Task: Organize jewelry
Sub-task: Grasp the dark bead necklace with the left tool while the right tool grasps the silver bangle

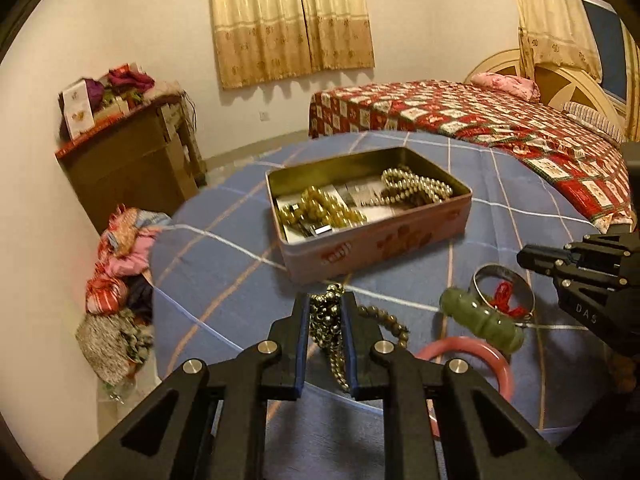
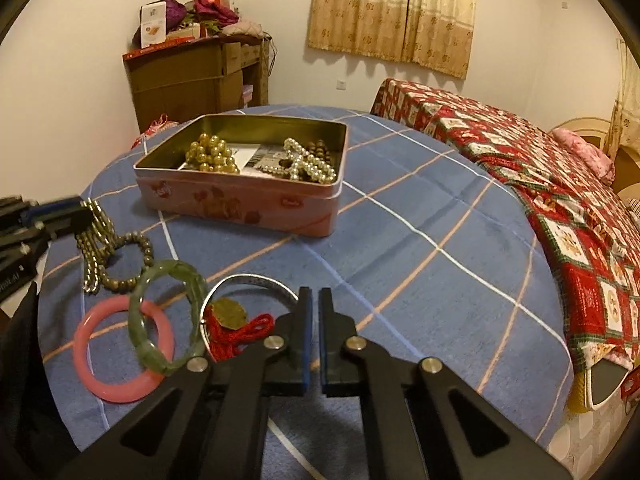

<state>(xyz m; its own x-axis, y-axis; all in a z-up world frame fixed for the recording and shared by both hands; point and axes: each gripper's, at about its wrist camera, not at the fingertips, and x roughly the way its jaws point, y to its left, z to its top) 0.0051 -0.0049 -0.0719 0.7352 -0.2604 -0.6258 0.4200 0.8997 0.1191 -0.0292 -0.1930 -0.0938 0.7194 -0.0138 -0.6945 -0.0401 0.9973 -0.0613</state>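
Left gripper (image 1: 325,312): pinching dark bead strand (image 1: 326,320); loops trail below, likely to snag brown bead bracelet (image 1: 386,320) alongside. Right gripper (image 2: 314,312): pressed together, nothing between; silver bangle (image 2: 248,284) just left. Ahead: pink tin (image 2: 240,204), destination. Writing: "DAS" on right gripper; tin's markings unreadable.

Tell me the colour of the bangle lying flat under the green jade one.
Pink: the smooth round bangle shows best in the right wrist view.

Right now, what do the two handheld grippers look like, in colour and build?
Both the left gripper and the right gripper are matte black, with angular linkage arms, silver round pivot pins, and flat fingers edged with blue pads. Small white lettering marks the side of each body.
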